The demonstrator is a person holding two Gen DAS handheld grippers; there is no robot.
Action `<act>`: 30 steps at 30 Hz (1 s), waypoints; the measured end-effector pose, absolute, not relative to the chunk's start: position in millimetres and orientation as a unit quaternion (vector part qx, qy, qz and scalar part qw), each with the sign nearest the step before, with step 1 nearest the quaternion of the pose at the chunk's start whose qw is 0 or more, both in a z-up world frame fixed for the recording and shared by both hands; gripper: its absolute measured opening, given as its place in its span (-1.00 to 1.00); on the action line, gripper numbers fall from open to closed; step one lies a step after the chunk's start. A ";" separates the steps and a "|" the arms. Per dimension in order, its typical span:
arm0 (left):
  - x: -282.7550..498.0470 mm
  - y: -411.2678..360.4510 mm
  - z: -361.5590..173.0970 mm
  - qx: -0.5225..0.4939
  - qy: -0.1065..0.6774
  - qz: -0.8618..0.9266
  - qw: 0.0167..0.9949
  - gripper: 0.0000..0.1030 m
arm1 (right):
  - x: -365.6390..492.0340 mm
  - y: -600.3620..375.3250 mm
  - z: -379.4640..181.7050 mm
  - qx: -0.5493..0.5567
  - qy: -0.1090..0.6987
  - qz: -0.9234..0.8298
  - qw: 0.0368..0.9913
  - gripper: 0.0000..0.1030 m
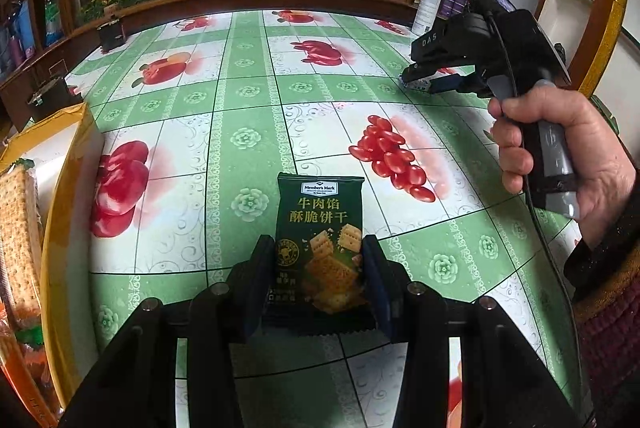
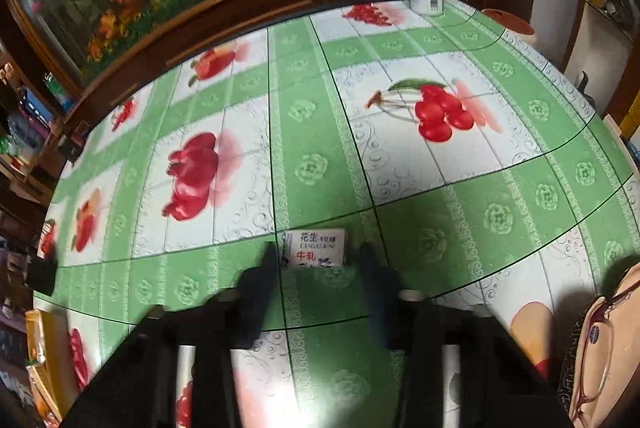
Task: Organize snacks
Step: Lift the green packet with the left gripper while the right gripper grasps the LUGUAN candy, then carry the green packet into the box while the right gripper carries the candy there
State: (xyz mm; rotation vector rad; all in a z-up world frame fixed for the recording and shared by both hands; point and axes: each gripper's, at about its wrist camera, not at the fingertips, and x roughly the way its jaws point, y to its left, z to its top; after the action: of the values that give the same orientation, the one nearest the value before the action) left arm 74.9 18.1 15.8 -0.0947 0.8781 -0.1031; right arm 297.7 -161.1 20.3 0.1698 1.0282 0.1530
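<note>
Currently the left tool [image 1: 320,248] is clamped on a dark green cracker packet [image 1: 320,240], held upright above the tabletop [image 1: 240,99], probably for carrying to the yellow box [image 1: 60,187] at the frame's left edge, where crackers already lie. The right tool [image 2: 320,260], low centre in its own view, brackets a small white candy packet [image 2: 316,248]. Its fingers [image 2: 260,276] appear apart from the wrapper; true grip state: cannot tell.
</note>
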 end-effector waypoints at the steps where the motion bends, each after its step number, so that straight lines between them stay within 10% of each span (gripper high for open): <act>1: 75.0 17.7 15.6 -0.043 0.424 -0.049 0.903 -0.16 | 295.2 -161.8 20.4 0.080 0.489 0.071 0.866 -0.34; 30: 63.6 37.7 35.8 -0.102 0.385 -0.055 0.916 -0.16 | 144.9 -129.3 33.0 0.092 0.436 0.207 0.871 -0.34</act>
State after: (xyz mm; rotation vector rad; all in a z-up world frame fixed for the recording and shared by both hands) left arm 63.6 37.7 35.8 -0.2103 0.7928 -0.1133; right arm 144.9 -129.3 33.0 0.1920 0.9110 0.4332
